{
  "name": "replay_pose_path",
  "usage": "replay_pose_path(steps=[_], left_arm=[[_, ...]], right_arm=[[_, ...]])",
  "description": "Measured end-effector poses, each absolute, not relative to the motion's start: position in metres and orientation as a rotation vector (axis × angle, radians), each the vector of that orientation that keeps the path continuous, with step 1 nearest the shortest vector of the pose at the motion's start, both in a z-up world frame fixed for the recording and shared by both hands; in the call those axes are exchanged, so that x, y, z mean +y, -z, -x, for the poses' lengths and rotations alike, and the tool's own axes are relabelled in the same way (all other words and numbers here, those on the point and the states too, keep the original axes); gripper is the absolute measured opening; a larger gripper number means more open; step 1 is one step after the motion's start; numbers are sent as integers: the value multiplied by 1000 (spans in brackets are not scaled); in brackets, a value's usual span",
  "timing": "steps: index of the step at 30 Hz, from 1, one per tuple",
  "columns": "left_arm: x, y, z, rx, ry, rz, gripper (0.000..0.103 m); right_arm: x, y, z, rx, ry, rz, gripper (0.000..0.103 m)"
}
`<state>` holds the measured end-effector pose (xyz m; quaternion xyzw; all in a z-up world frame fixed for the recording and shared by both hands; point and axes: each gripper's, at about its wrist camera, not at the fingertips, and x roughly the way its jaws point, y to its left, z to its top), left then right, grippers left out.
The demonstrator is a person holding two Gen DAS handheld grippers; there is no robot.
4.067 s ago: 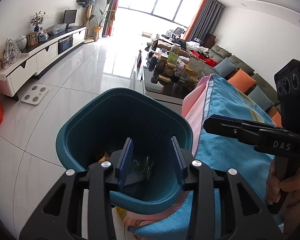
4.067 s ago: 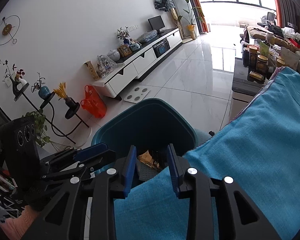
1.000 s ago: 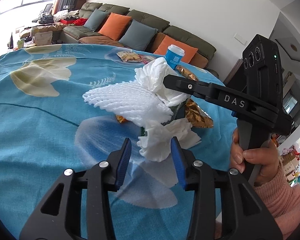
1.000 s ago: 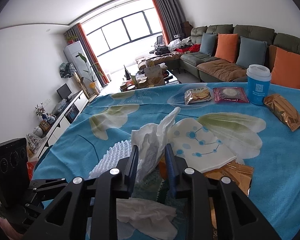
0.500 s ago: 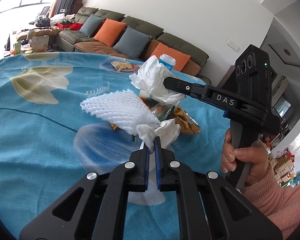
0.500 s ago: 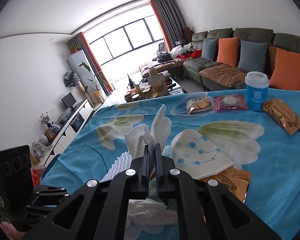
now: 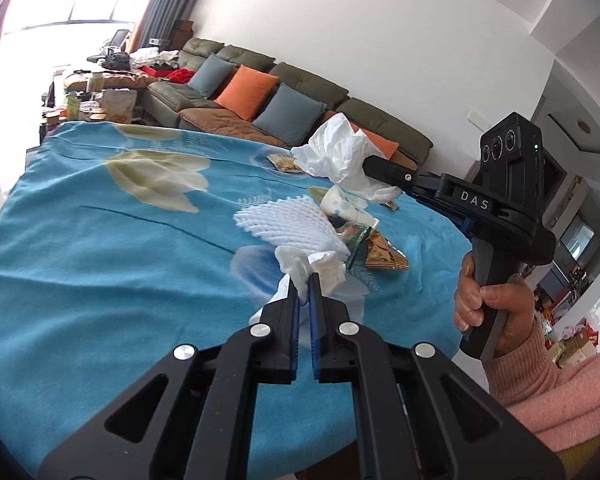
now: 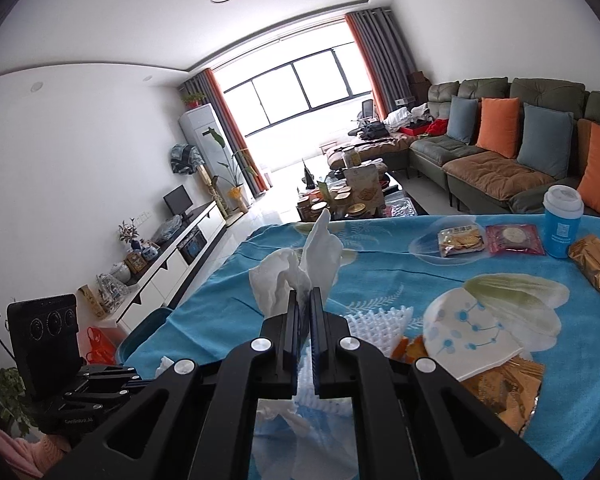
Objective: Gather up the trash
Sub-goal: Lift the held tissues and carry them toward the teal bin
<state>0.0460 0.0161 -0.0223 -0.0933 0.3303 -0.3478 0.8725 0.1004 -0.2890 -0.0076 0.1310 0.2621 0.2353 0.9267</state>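
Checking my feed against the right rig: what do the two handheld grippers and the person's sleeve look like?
Both the left gripper and the right gripper have matte black angular frames, silver screw heads and blue ribbed pads. In the left wrist view, the right gripper's side reads "DAS", with a black three-lens box on top. The sleeve is pink ribbed knit.

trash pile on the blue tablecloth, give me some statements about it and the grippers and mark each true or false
1. The left gripper is shut on a crumpled tissue. True.
2. The right gripper hangs open with nothing in it. False: it is shut on a white tissue that sticks up above its fingertips.
3. A white foam fruit net lies in the pile on the tablecloth. True.
4. The blue lidded cup lies tipped over in the pile. False: it stands upright near the far edge, apart from the pile.
5. A flattened paper cup with blue dots lies beside the foam net. True.
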Motion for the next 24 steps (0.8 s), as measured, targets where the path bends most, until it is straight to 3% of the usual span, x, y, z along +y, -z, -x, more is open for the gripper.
replay_pose_path(steps=[24], left_arm=[[192, -21, 13, 541, 235, 266, 5]], right_arm=[[-120, 12, -124, 649, -898, -174, 4]])
